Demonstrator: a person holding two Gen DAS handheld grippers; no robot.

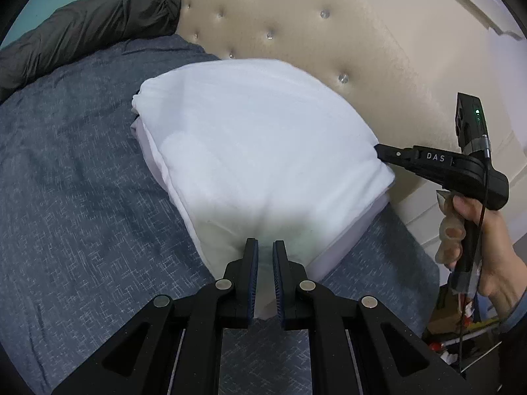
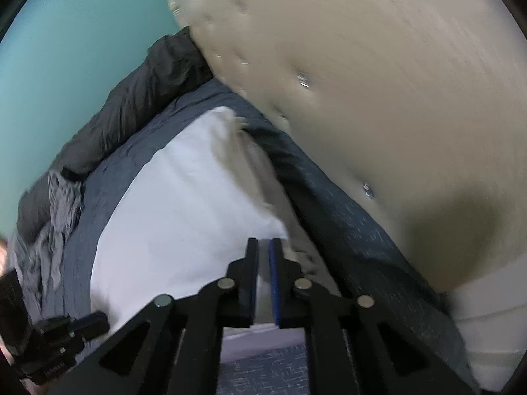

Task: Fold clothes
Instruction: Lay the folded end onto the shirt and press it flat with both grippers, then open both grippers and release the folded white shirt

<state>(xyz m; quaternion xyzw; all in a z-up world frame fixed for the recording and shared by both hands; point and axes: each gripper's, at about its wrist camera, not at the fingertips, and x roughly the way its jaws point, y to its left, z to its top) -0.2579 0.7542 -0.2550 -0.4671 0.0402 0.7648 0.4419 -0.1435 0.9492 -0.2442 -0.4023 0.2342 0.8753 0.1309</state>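
— Nearest the left gripper (image 1: 265, 256), the folded white garment (image 1: 250, 151) is lying on the blue-grey bedspread (image 1: 72, 204), and the jaws are pinching its near edge, almost together with only a thin layer of cloth between the pads.

— And the right gripper (image 2: 263, 256)?

— It is biting the garment's (image 2: 171, 217) right-hand edge, jaws all but touching, with white cloth showing between them. From the left wrist view its tip (image 1: 383, 153) is sitting at that corner, with the person's hand (image 1: 474, 230) wrapping the handle.

— How is the cloth likely behaving?

— It is looking soft, light and limp: several layers are stacking into a plump bundle and sagging at the edges. It is probably draping rather than holding shape, so a pinch on one layer risks peeling the stack apart.

— So where is the best hold?

— At the garment's edges or corners, taking all layers together, the two grippers well apart.

— Beyond the garment?

— A beige tufted headboard (image 1: 296, 26) is standing just behind it, and a dark grey duvet (image 1: 92, 23) is bunching on the far left, with crumpled grey clothing (image 2: 56, 217) lying further off.
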